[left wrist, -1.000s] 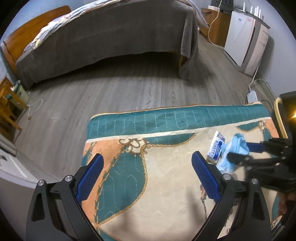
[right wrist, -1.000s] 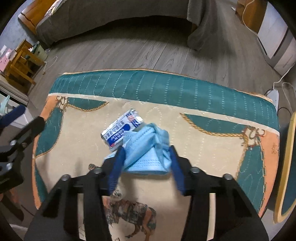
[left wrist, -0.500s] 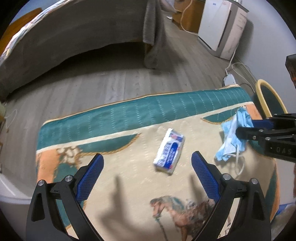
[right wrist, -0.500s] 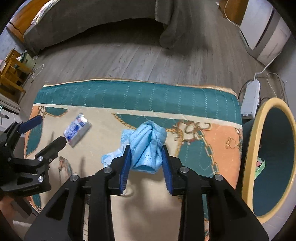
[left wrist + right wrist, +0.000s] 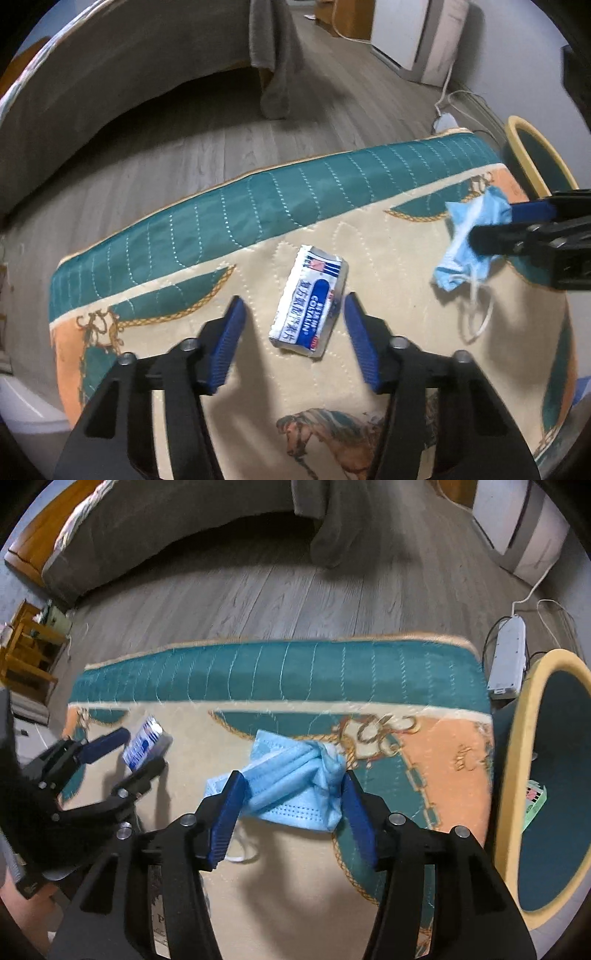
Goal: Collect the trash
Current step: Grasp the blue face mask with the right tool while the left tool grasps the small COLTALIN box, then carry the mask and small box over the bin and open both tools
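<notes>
The crumpled blue mask (image 5: 295, 786) was carried between the opening right tongs (image 5: 291, 805), short of the yellow-rimmed bin (image 5: 517, 775) beside the surface (image 5: 369, 258). The wrapper (image 5: 312, 299) lay unlifted mid-surface between the closing, not yet touching left tongs (image 5: 293, 341). Both pieces remained uncollected, with open floor (image 5: 221, 147) past the far edge.

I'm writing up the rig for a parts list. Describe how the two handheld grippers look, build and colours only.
Both match. The left gripper and the right gripper each have two angular matte black arms that spread in a V, with round silver screw heads at the joints. Each arm ends in a long blue pad with a finely ribbed face. Seen side-on, the right gripper's black body bears faint pale lettering, too blurred to read. No cables or sleeves show.
</notes>
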The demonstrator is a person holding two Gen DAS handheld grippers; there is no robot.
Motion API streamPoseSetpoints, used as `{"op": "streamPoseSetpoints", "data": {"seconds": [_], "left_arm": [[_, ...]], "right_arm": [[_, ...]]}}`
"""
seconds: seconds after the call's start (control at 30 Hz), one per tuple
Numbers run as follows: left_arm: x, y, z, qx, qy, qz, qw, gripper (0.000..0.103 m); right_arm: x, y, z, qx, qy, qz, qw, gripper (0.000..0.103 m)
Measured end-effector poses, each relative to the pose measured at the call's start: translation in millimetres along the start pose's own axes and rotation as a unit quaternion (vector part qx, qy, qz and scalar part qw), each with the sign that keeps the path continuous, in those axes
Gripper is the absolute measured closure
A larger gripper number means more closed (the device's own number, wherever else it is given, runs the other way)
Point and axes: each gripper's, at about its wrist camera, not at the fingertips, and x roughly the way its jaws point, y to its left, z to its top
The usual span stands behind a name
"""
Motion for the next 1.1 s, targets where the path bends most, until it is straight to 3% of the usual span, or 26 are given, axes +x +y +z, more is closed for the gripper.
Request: {"op": "streamPoseSetpoints", "data": {"seconds": [0.07,0.2,0.67,1.1], "left_arm": [[-2,1,0,0.000,0.003,-0.003,1.0000,0.072],[-8,-2,-4,0.002,0.003,-0.013,0.9999,0.080],[-66,-31,-10,0.014,-0.051,-0.001,0.9986,0.081],[-103,-79,-11,0.033,-0.079,-0.010,0.9963,0.081]], "right_arm": [[-2,1,-2,-0.004,-0.001,-0.007,1.000,0.056],[-9,-1,-9,0.002,-0.002,-0.003,1.000,0.067],[-69,-12,-33,-0.010,-0.062,-0.017,0.998,0.070],[-111,-40,-55,-0.004,-0.082,-0.024,0.996,0.070]]}}
